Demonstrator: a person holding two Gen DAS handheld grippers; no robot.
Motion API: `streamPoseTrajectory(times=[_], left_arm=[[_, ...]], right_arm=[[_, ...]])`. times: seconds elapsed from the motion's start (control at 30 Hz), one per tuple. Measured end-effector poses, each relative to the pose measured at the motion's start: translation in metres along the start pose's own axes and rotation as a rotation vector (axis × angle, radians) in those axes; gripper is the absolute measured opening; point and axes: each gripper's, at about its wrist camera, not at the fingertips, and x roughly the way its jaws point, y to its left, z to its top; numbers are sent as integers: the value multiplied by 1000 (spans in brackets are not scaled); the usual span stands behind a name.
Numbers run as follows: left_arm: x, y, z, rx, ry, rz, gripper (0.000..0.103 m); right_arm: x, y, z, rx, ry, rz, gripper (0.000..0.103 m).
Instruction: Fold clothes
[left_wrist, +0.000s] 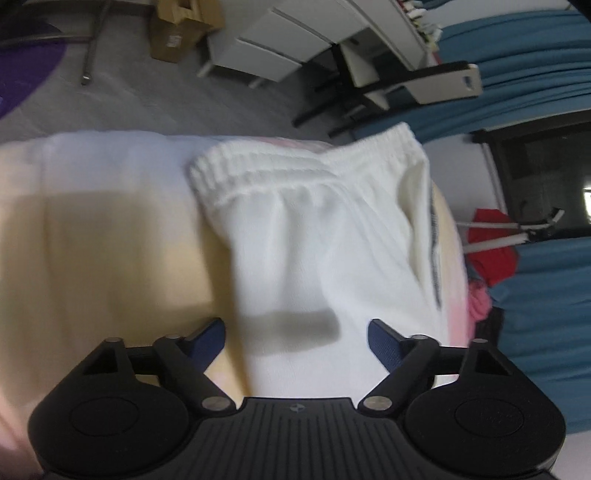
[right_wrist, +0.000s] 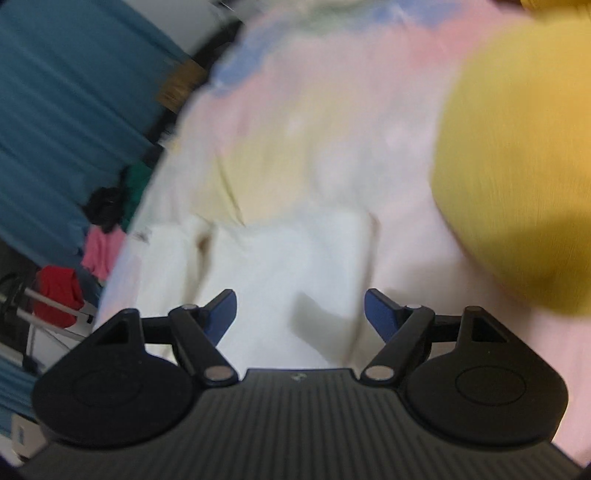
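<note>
White trousers (left_wrist: 314, 236) with a gathered elastic waistband (left_wrist: 280, 170) lie on a pastel bedsheet (left_wrist: 92, 240), waistband at the far end. My left gripper (left_wrist: 297, 338) hovers just above the cloth with its jaws apart and nothing pinched between the blue pads (left_wrist: 208, 336). In the right wrist view, which is blurred, the same white garment (right_wrist: 280, 266) lies under my right gripper (right_wrist: 300, 312), whose jaws also stand wide with no cloth between them. A mustard-yellow garment (right_wrist: 517, 177) lies on the sheet to the right of that gripper.
The bed's pastel sheet (right_wrist: 332, 129) extends beyond the garments. Teal curtains (left_wrist: 535, 66) hang alongside. A white drawer unit (left_wrist: 273, 48), a cardboard box (left_wrist: 177, 33), a desk frame (left_wrist: 406, 88) and red and pink clothes on a rack (left_wrist: 491, 254) stand past the bed's edge.
</note>
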Motion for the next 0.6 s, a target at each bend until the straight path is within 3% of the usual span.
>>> streamPoseTrajectory(times=[0.13, 0.2, 0.27, 0.33, 0.37, 0.47, 0.6], left_arm=[[6, -3, -5, -3, -3, -80, 65], [8, -2, -5, -17, -10, -100, 56], [9, -1, -5, -27, -20, -111, 47], [11, -2, -5, -30, -34, -104, 31], [12, -3, -5, -31, -42, -100, 18], [13, -4, -7, -32, -72, -95, 14], [3, -12, -14, -10, -129, -97, 8]], right_arm=[[30, -15, -6, 125, 103, 25, 78], [39, -16, -4, 156, 101, 70, 68], [40, -6, 2, 111, 55, 86, 35], [39, 3, 9, 27, 6, 112, 17], [39, 7, 11, -2, -8, 113, 10], [38, 11, 12, -19, -31, 120, 7], [18, 14, 18, -53, -134, 137, 6]])
